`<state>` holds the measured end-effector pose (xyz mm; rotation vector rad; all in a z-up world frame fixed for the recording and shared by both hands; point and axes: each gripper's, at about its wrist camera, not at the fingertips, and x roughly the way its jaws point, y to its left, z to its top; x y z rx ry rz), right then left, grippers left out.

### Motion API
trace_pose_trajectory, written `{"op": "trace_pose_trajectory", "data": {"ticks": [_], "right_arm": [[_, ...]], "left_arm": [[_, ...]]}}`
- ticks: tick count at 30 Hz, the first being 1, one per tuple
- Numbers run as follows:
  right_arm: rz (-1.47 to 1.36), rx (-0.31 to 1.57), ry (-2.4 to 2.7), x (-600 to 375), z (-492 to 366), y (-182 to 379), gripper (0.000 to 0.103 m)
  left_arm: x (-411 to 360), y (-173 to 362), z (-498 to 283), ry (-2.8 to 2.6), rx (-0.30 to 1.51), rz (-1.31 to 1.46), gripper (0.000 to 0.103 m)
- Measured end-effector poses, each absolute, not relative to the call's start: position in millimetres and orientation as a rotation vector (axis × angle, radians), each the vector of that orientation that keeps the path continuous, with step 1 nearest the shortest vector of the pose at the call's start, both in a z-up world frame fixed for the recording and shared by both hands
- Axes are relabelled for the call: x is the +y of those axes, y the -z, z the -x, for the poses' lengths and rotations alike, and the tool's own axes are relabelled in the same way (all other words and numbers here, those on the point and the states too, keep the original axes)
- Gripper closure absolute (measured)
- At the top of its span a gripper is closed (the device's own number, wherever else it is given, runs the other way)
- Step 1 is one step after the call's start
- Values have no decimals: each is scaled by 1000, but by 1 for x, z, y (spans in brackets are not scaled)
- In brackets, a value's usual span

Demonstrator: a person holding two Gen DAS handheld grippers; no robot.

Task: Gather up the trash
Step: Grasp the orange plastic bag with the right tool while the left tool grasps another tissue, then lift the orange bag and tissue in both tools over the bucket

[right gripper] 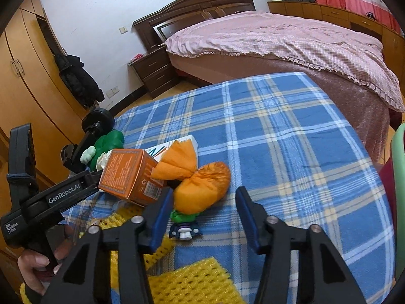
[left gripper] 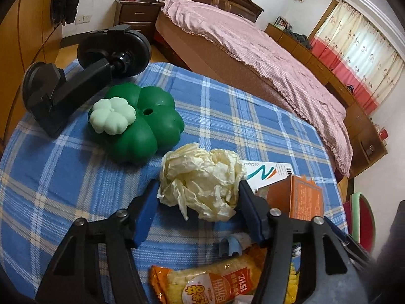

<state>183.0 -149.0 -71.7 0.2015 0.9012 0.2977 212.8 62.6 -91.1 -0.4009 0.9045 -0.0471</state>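
Writing on the left gripper's body: "GenRobot.AI" in white, seen from the right wrist view, with small print lower down that looks like "Data Acquisition System".
Snack packet [left gripper: 222, 282]: orange and yellow, Chinese characters and what seems to be "151" upside down; it lies at the near table edge under the left gripper.
White box [left gripper: 268, 171]: a teal and orange "N" logo, "20 caps" (the rest is cut off) and a barcode; it lies flat behind the paper ball.
Orange carton [right gripper: 131, 177]: fine print too small to read, a barcode on its end, tilted against the white box.
Left gripper [left gripper: 198, 197]: fingers wide apart, one either side of the crumpled paper ball [left gripper: 200, 179]; whether the pads press it I cannot tell.
Right gripper [right gripper: 202, 217]: fingers spread wide, holding nothing, above the orange tissue wad [right gripper: 200, 190] and a small figurine [right gripper: 183, 228].
Yellow foam netting [right gripper: 192, 282]: near edge, under the right gripper.
Open room: the checked tablecloth [right gripper: 291, 157] is bare to the right and far side.
Far left edge: green clover toy [left gripper: 141, 129] beside a black suction mount [left gripper: 83, 81].
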Motion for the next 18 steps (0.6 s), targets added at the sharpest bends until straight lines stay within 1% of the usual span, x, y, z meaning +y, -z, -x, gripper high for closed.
{"op": "trace_pose_trajectory", "data": {"ticks": [4, 10, 13, 18], "right_arm": [[-210, 908, -309, -148, -185, 75, 57], [-219, 916, -306, -150, -187, 80, 67], [-227, 914, -296, -152, -186, 82, 71], [-244, 901, -284, -157, -183, 80, 73]], "left_arm": [[62, 92, -212, 58, 901, 408, 45], [62, 94, -212, 55, 902, 413, 44], [61, 94, -211, 52, 897, 415, 44], [61, 94, -211, 46, 885, 413, 44]]}}
